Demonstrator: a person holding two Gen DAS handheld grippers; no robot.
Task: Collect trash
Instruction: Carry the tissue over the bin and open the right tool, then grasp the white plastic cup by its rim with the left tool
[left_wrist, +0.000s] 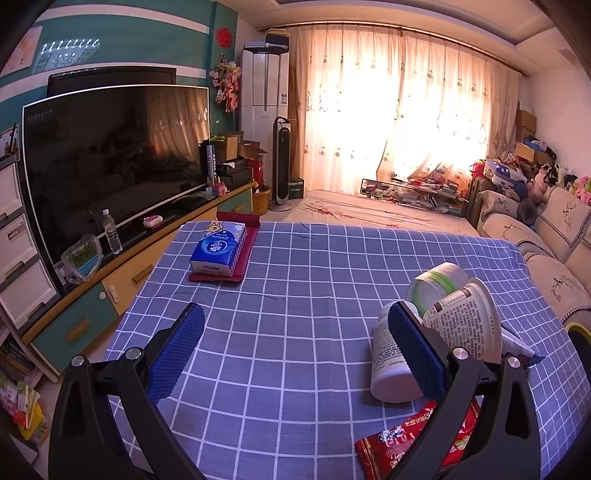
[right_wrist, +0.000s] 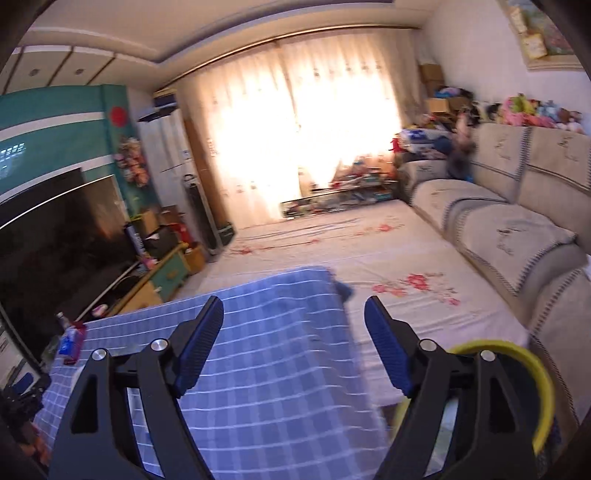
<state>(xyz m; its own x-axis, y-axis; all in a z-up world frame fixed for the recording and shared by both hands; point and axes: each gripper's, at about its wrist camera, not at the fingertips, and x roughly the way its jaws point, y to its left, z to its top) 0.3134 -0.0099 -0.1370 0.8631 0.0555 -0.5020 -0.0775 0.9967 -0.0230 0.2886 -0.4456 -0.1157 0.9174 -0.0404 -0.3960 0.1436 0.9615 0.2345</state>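
Note:
In the left wrist view my left gripper (left_wrist: 295, 347) is open and empty above the blue checked tablecloth (left_wrist: 295, 280). Its right finger stands in front of a white bottle (left_wrist: 388, 365) lying on its side. Behind that lie a paper cup with printed text (left_wrist: 465, 325) and a white tub with a green band (left_wrist: 436, 284). A red snack wrapper (left_wrist: 402, 443) lies near the front edge. In the right wrist view my right gripper (right_wrist: 295, 347) is open and empty over the table's right edge. A yellow-rimmed bin (right_wrist: 517, 384) sits just right of it, partly hidden.
A blue tissue pack (left_wrist: 218, 251) rests on a red cushion (left_wrist: 243, 254) at the table's far left. A TV (left_wrist: 110, 162) on a low cabinet with a water bottle (left_wrist: 112, 232) runs along the left. A sofa (right_wrist: 517, 229) runs along the right. The right wrist view is blurred.

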